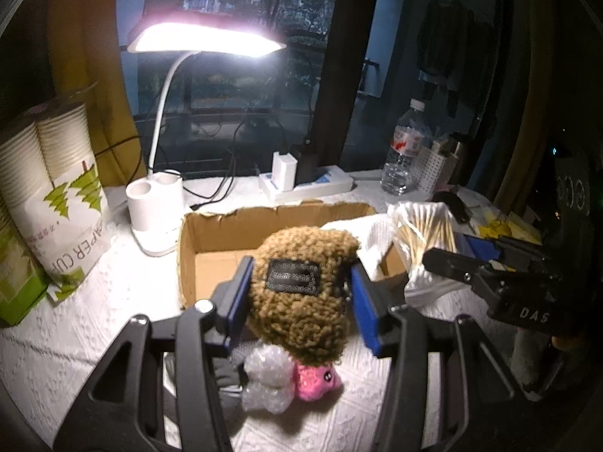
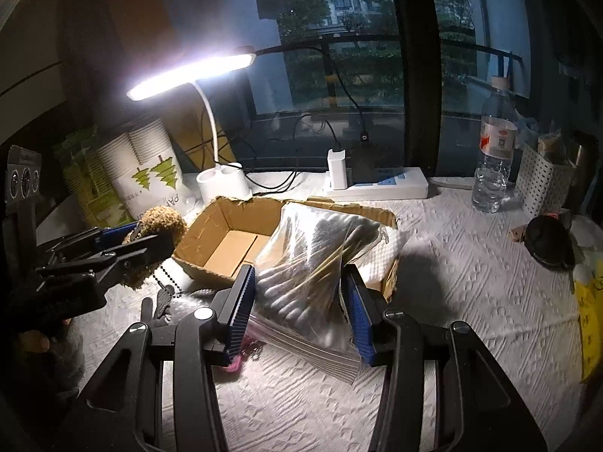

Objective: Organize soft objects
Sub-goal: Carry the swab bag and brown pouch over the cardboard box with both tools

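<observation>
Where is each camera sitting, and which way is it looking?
Left wrist: on the left gripper, looking along its fingers at the brown plush pouch they hold; right gripper alongside.
Right wrist: on the right gripper, facing the cotton swab bag it holds; left gripper alongside.
Both show the cardboard box, lamp and window.

Both grippers [image 1: 301,301] [image 2: 301,312] are showing black plastic frames, blue ribbed pads [image 2: 243,307], silver screws [image 1: 205,306]; "DAS" lettering [image 1: 533,315].

Plush patch lettering [image 1: 292,275] too blurred.
</observation>
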`<state>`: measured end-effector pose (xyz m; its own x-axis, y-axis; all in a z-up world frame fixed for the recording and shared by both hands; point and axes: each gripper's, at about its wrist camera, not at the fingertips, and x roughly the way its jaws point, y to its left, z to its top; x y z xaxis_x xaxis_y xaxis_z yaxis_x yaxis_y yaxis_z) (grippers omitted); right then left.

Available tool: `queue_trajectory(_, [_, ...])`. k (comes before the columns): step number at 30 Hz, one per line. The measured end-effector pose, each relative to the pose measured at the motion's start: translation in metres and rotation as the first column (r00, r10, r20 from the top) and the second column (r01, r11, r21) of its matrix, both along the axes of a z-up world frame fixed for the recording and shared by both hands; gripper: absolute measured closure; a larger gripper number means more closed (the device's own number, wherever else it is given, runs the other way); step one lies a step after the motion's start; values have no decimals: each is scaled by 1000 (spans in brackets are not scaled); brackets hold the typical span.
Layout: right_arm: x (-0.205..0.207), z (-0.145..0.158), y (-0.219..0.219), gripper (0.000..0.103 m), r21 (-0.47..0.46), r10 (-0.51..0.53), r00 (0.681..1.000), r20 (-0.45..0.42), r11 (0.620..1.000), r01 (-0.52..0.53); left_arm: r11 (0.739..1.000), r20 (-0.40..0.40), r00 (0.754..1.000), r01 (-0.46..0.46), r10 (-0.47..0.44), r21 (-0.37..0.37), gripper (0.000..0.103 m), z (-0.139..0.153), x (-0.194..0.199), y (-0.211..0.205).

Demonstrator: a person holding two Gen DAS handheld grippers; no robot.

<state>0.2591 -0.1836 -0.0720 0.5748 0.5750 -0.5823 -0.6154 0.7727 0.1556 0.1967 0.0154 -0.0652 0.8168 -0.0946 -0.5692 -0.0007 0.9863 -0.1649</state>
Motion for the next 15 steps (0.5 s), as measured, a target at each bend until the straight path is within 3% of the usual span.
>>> queue_trajectory(15, [40, -14, 7, 54, -12, 1, 1000, -26, 1000, -2, 999, -25, 999, -32, 32, -15, 53, -17, 44, 10])
